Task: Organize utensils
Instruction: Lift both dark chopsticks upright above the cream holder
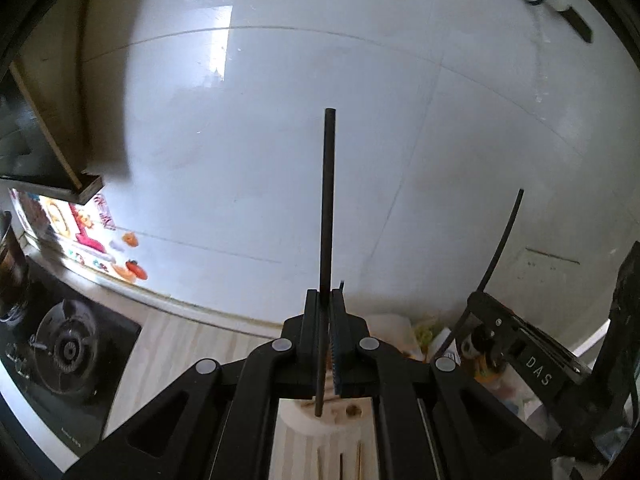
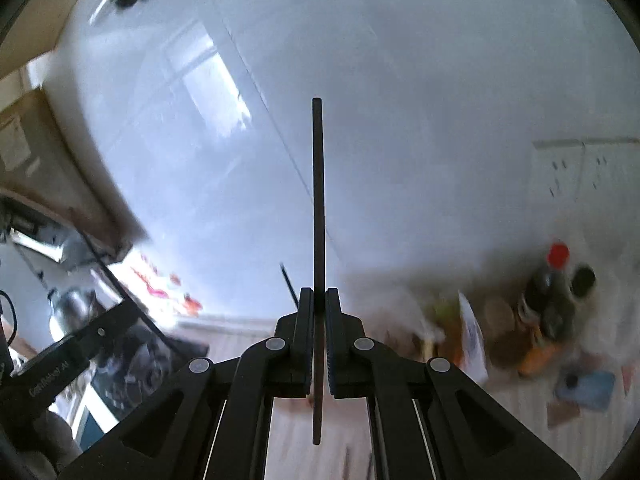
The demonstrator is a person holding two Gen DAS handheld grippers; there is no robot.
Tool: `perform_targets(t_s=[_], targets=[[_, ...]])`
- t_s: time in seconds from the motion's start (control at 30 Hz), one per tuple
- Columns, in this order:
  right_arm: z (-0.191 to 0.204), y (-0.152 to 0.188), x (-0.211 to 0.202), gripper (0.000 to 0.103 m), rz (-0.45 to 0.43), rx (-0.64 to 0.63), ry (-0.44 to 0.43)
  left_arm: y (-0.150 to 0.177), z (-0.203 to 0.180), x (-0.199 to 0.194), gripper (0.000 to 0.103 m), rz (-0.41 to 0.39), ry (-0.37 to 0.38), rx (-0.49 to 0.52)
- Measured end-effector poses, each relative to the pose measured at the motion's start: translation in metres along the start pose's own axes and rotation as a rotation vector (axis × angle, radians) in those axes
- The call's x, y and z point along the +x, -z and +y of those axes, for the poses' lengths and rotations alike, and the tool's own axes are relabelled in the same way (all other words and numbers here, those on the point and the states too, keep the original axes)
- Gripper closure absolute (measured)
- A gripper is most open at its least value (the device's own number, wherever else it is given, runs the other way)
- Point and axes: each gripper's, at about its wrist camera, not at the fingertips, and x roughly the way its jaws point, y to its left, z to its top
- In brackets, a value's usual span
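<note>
The black chopstick (image 1: 328, 240) in the left gripper (image 1: 329, 320) stood nearly upright, clamped between the closed jaws near its lower third, its upper end pointing up the white tiled wall (image 1: 400, 120). Its lower tip hung just above the pale wooden utensil holder (image 1: 344, 416), which sat on the light wood counter (image 1: 180, 344) directly under the gripper, near the counter's back edge where it met the wall. A round hole in the holder's top showed just right of the tip; whether the tip was over an opening could not be told.

The right gripper (image 2: 319, 320) likewise pinched a second black chopstick (image 2: 318, 240), also upright, its tip above the striped counter with no holder plainly under it; that view was blurred. From the left wrist view, the right gripper was off to the right, beside the holder.

So the left chopstick seemed the nearer to seating: its long axis matched the holder's vertical slots, and a straight descent looked sufficient, perhaps with a slight shift toward the hole.
</note>
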Motion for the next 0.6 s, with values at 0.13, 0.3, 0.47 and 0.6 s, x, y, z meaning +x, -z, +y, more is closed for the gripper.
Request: perform_targets(t_s=[0.13, 0.3, 0.47, 0.6], targets=[[0.011, -0.023, 0.026, 0.098, -0.036, -0.014, 0.011, -0.009, 0.001, 0.023, 0.101, 0.031, -0.001, -0.008], [0.016, -0.033, 0.062, 0.098, -0.059, -0.041, 0.026, -0.009, 0.004, 0.052, 0.103, 0.078, -0.008, -0.009], [0.021, -0.031, 0.095, 0.098, -0.057, -0.078, 0.046, -0.006, 0.006, 0.062, 0.103, 0.104, -0.004, -0.011], [0.025, -0.028, 0.105, 0.098, -0.052, -0.094, 0.046, -0.001, 0.012, 0.061, 0.103, 0.112, -0.01, -0.032]])
